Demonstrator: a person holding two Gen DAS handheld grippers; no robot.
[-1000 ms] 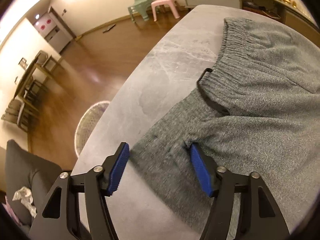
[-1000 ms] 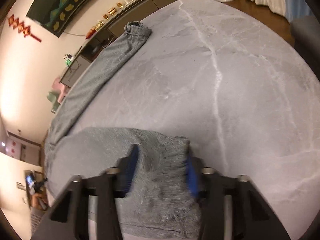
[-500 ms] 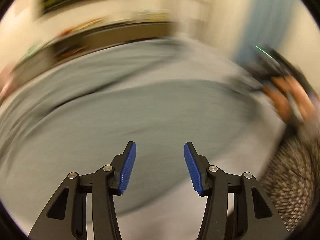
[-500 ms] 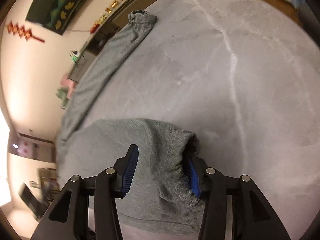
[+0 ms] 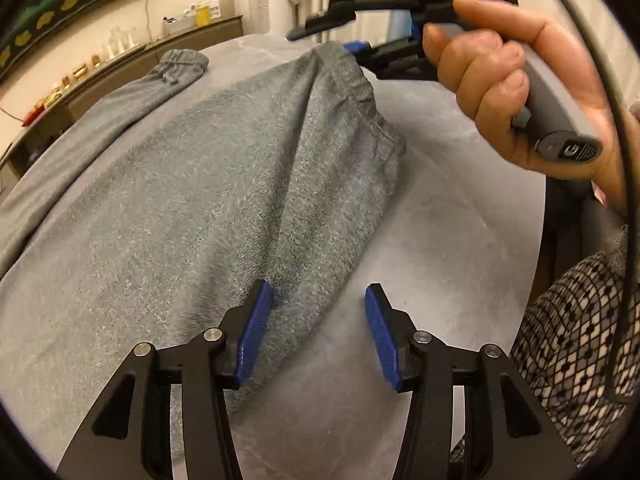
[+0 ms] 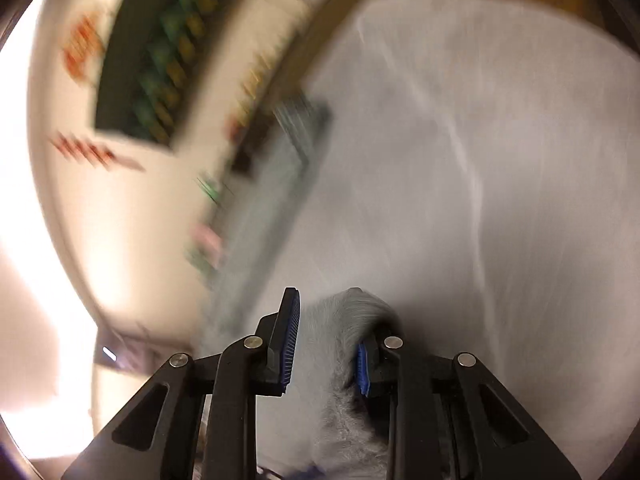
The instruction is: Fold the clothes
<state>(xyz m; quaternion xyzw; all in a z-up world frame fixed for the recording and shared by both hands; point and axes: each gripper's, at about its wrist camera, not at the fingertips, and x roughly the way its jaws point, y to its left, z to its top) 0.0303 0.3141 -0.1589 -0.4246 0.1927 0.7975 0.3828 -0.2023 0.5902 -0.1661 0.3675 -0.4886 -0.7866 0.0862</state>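
Grey sweatpants (image 5: 200,184) lie spread on a pale marble table (image 5: 460,240). In the left wrist view my right gripper (image 5: 332,40), held by a hand (image 5: 500,80), grips the near leg's cuff (image 5: 352,80) and holds it raised off the table. In the blurred right wrist view that cuff (image 6: 340,320) fills the gap of my right gripper (image 6: 326,344), whose jaws are closing on it. My left gripper (image 5: 316,332) stands open low over the same leg's right edge, with one finger over cloth and the other over bare table. The far leg's cuff (image 5: 180,64) lies flat at the back.
A patterned sleeve (image 5: 572,320) fills the right edge, and a black cable (image 5: 624,200) hangs from the right gripper's handle. A dark sideboard (image 5: 120,64) with small items runs along the wall behind the table. Bare marble (image 6: 480,160) stretches to the right of the pants.
The left view swung from the waistband end round to the near leg. The right gripper widened, then narrowed on the cuff, lifted it off the table and rolled.
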